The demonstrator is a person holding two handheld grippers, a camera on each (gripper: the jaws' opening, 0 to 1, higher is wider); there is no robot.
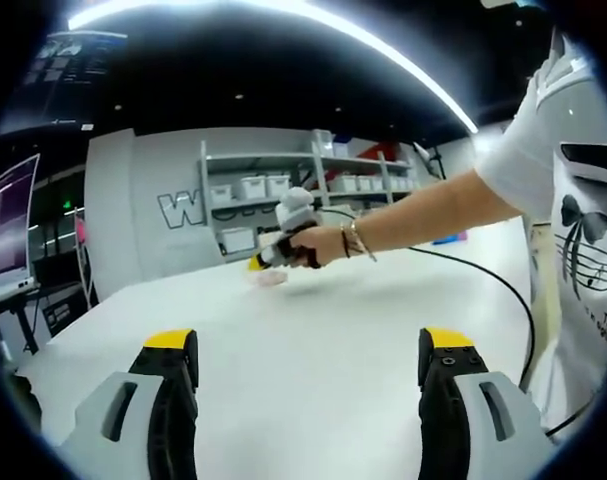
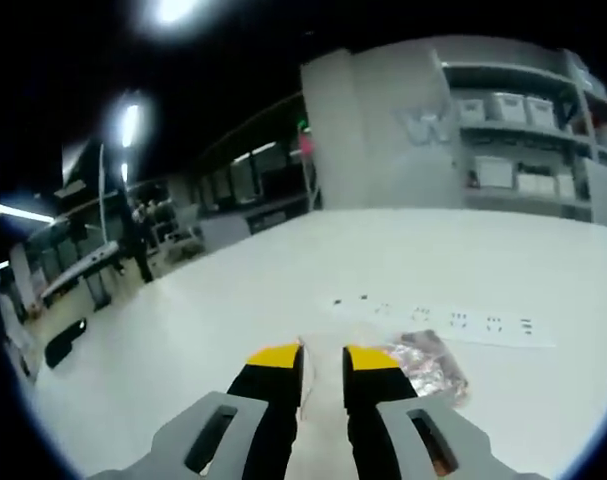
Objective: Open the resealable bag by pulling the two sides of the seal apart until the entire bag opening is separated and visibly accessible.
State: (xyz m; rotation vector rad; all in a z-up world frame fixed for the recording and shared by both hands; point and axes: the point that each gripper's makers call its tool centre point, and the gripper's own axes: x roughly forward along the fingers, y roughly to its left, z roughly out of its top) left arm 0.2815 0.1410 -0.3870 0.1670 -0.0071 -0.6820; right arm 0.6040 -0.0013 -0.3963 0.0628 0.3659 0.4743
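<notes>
Left gripper [image 1: 308, 365] jaws wide apart; right gripper [image 2: 323, 360] jaws nearly closed.

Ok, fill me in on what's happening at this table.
A person is working at a white table with a gripper in each hand. The right gripper is stretched out over the table, its jaws nearly closed right at a small clear resealable bag lying flat; whether they pinch its edge cannot be told. The left gripper is held back, jaws wide open and empty. The bag does not look opened yet.
</notes>
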